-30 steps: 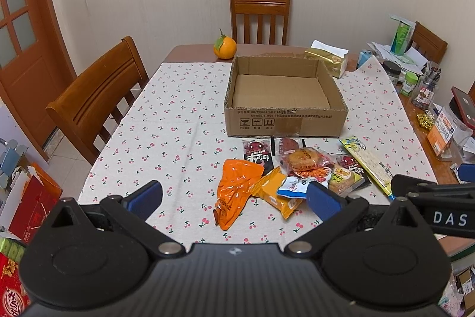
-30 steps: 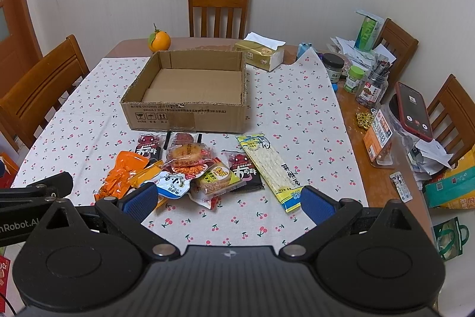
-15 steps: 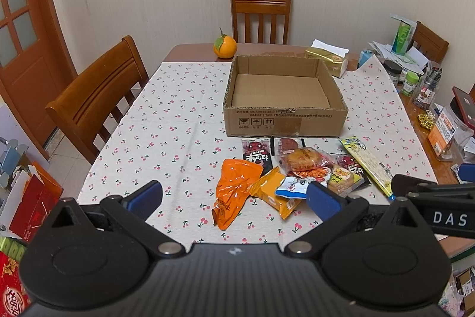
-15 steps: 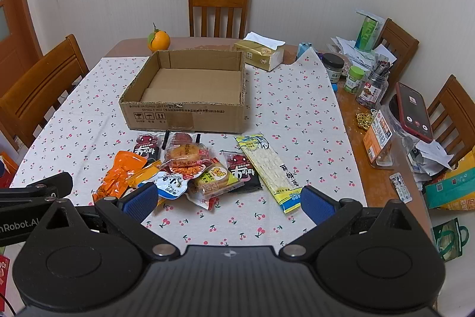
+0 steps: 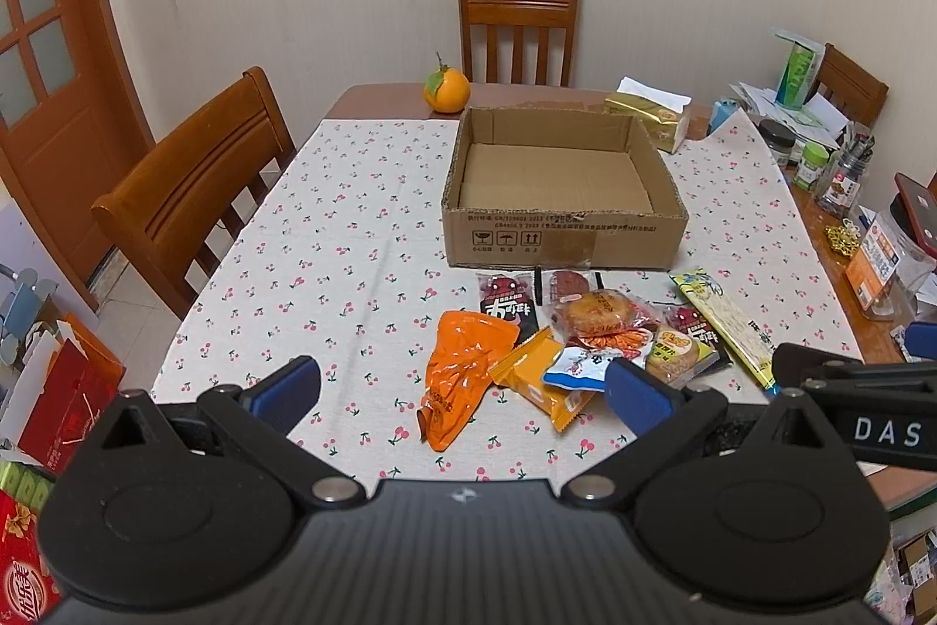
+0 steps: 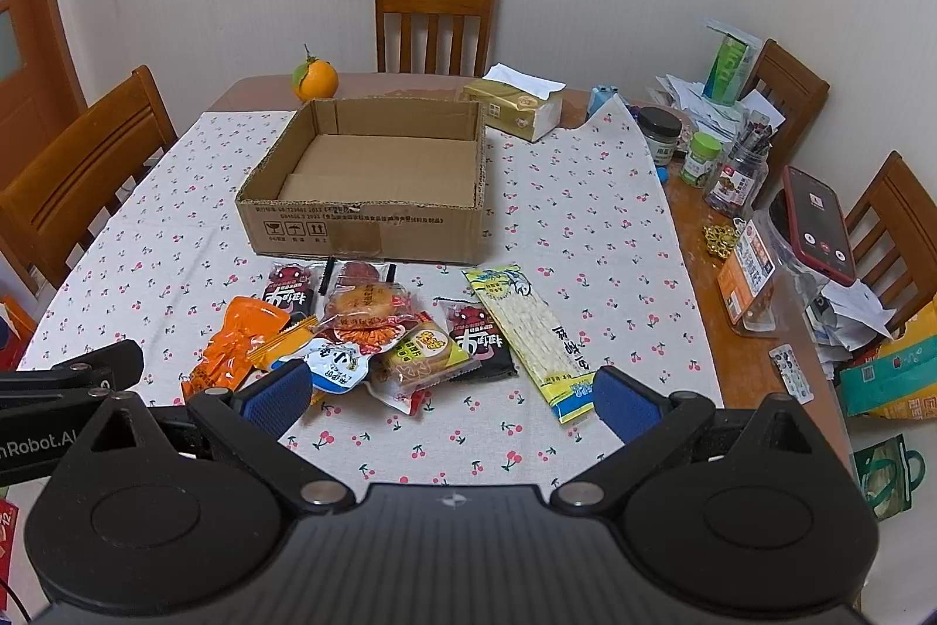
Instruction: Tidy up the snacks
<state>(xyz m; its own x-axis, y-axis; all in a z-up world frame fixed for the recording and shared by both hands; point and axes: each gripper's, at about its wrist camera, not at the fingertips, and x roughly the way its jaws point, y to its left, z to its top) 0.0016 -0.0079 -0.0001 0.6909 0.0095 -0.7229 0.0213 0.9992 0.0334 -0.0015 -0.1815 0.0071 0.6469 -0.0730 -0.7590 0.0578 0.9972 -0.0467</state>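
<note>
Both claws, left claw and right claw, hang wide apart and empty at the bottom of frame, the brown cardboard box mid-frame holds nothing, and the colourful snack packets all wait below it on the cherry-print worktop — nothing sorted yet.
</note>
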